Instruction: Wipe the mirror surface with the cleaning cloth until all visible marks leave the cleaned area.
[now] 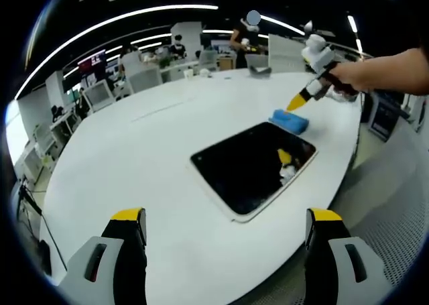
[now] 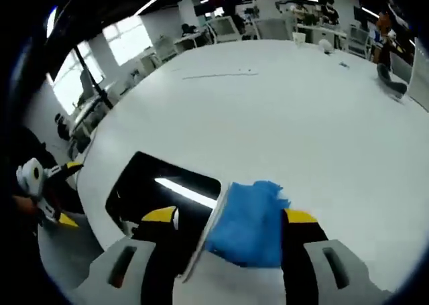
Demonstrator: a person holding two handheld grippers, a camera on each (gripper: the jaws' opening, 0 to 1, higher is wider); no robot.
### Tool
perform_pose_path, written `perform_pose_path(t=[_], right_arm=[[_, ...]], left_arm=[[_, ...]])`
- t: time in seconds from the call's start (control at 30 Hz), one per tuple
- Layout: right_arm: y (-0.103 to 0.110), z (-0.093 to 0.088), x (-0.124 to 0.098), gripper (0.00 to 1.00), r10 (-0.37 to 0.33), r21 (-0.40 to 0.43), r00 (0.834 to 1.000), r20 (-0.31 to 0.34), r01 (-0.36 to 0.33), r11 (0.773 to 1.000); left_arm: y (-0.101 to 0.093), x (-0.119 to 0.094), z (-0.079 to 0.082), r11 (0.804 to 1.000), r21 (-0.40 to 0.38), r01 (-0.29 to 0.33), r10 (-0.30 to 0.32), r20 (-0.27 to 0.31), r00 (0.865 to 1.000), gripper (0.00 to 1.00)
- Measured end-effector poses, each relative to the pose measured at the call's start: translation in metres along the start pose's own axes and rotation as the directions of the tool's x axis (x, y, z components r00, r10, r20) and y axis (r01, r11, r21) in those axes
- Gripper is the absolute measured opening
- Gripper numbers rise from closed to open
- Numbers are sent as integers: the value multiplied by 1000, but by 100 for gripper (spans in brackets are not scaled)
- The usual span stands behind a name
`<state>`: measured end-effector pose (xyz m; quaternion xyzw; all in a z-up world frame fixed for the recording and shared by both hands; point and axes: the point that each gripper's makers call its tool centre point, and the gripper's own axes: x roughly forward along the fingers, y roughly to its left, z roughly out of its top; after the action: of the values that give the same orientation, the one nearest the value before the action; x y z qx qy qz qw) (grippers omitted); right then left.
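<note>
A: Two grippers are working here. Where is the cloth lying for the right gripper?

B: It is lying right between its jaws, which are standing wide apart and gripping nothing. The cloth is resting on the table, touching the mirror's near edge.

A: And the left gripper?

B: Its jaws are also spread, with nothing between them. The mirror is lying ahead of it, and the cloth is sitting just beyond the mirror's far edge, under the right gripper.

A: How should the step be going?

B: I think the right gripper should be lowering fully around the cloth, closing on the thick middle and not on a loose corner. Then it should be pressing flat while sliding over the glass. The left one could be steadying the mirror's rim, because the mirror may be slipping on the smooth table.
</note>
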<state>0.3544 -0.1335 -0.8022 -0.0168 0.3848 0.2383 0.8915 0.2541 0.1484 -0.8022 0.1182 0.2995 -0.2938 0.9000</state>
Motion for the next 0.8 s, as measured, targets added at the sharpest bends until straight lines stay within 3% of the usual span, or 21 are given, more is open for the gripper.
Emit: perform_pose_path(t=[0.1,0.17,0.3,0.43,0.67,0.8], right_arm=[[-1,4,-5,95,-15,-27,997,78,17,999],[0,10,-11,98,-21,5,989,146,20,1000],[4,11,-25,100,-35,-33,973,226,43,999],[8,-3,-36,100,-33,-46,974,226,45,998],[11,-43,-51,100,-50,-43,987,155,57,997],[8,-39,-70,100,-110,-6,967,232,114,993]], left_arm=[[0,-1,0,1000,-5,-1,1,0,1000,99],[-1,0,0,1000,-9,3,-3,1,1000,99],[1,-2,4,1000,-31,-2,3,24,1000,99],[3,-4,7,999,-44,-9,11,40,999,100],[7,-7,12,998,-56,-28,31,70,997,99],[7,-5,10,998,-56,-31,34,55,998,100]])
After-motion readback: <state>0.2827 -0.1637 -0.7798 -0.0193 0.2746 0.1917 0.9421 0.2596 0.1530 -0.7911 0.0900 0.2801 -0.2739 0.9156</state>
